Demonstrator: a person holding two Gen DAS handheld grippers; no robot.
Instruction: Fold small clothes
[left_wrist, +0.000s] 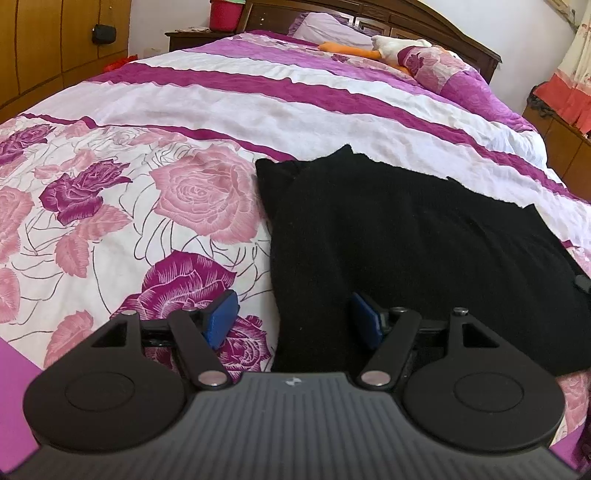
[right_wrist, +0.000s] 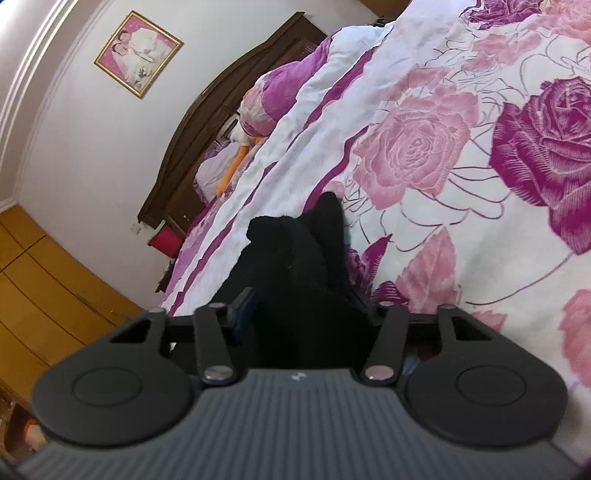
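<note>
A black knitted garment (left_wrist: 406, 236) lies flat on the floral bedspread (left_wrist: 147, 206), its left edge running toward me. My left gripper (left_wrist: 293, 319) hovers low over that near left edge and is open. One blue pad (left_wrist: 221, 317) is over the bedspread and the other over the black cloth, neither pressing. In the right wrist view, which is rolled sideways, a bunched fold of the black garment (right_wrist: 295, 258) fills the gap of my right gripper (right_wrist: 303, 308). The cloth sits against the left pad (right_wrist: 243, 310) and hides the right one.
Pillows (left_wrist: 432, 62) and a white and orange soft toy (left_wrist: 369, 48) lie at the headboard (left_wrist: 424, 18). A wooden wardrobe (left_wrist: 44, 44) stands on the left, a nightstand with a red bucket (left_wrist: 225, 14) beside the bed. A framed picture (right_wrist: 138, 53) hangs on the wall.
</note>
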